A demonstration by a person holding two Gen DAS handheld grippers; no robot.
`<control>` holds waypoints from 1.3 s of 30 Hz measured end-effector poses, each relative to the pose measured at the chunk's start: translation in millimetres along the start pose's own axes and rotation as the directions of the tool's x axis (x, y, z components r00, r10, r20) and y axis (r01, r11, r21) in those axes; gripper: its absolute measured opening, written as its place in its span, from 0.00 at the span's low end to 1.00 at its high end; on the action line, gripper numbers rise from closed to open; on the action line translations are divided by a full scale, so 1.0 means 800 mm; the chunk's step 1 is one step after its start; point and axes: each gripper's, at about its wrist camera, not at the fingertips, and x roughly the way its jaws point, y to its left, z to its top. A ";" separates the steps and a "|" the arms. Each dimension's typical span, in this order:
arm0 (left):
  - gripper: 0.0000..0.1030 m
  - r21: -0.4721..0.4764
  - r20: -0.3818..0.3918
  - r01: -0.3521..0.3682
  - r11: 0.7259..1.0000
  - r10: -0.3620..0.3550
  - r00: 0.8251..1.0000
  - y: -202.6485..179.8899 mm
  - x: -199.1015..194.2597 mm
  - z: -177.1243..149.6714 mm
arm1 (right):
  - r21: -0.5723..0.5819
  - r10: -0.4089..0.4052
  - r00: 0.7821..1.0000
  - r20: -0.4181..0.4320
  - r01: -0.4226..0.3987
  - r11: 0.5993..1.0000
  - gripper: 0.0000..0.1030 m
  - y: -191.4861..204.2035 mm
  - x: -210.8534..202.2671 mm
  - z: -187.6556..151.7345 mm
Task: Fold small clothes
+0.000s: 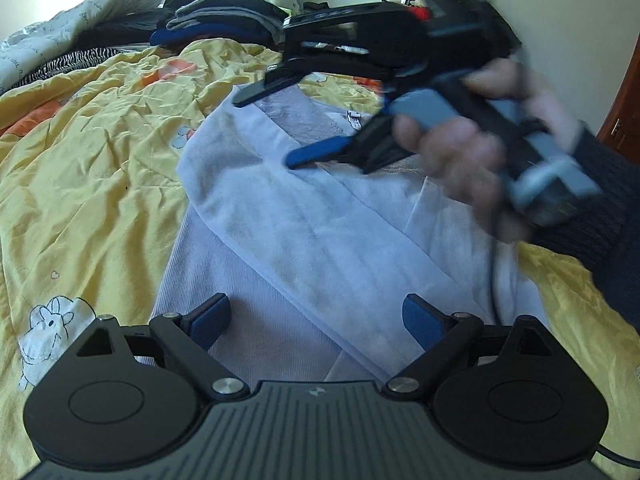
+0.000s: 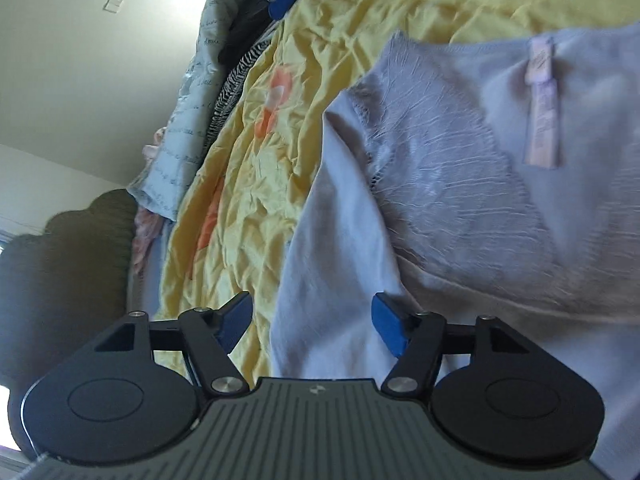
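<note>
Pale lilac top [image 1: 320, 216] lies flat on the yellow duvet [image 1: 92, 168], partly folded: one side panel is turned in diagonally over the ribbed body. Its long axis runs away from the left gripper [image 1: 316, 326], hem end near, lace neckline [image 2: 452, 184] far.

Left gripper: fingers spread wide, nothing between them, hovering over the hem end, directly ahead. Nearest to the hem.

Right gripper [image 1: 276, 128]: hand-held above the neckline end, fingers apart, empty. Motion blur, so contact with cloth is probably none but I can't confirm. Its own view puts the folded edge between the fingers.

Judgement: right takes collar, left takes hem.
</note>
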 end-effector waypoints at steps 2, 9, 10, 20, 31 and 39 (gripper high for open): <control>0.91 0.001 -0.004 -0.003 1.000 0.003 1.000 0.002 0.000 0.002 | -0.090 -0.012 1.000 0.022 0.014 0.996 0.75 0.008 -0.028 -0.029; 0.91 0.007 -0.034 -0.035 0.999 0.035 0.999 -0.002 -0.007 0.002 | -0.089 0.001 1.000 0.013 0.000 0.996 0.77 -0.036 -0.113 -0.147; 0.91 0.002 -0.037 -0.035 0.999 0.035 0.999 -0.001 -0.009 0.002 | -0.069 0.000 1.000 0.017 0.001 0.998 0.75 -0.047 -0.120 -0.159; 0.91 -0.085 0.042 -0.037 0.996 0.040 0.998 0.031 -0.085 0.019 | -0.011 -0.007 0.977 0.214 0.009 1.000 0.74 -0.067 -0.221 -0.206; 0.91 -0.127 0.080 0.132 0.983 -0.122 0.989 -0.034 -0.025 0.071 | 0.243 -0.041 0.884 0.466 -0.083 0.967 0.74 -0.149 -0.252 -0.068; 0.91 0.165 -0.060 0.262 0.951 -0.255 0.965 -0.157 0.028 0.015 | 0.308 -0.056 0.943 0.327 -0.050 0.950 0.75 -0.187 -0.200 0.049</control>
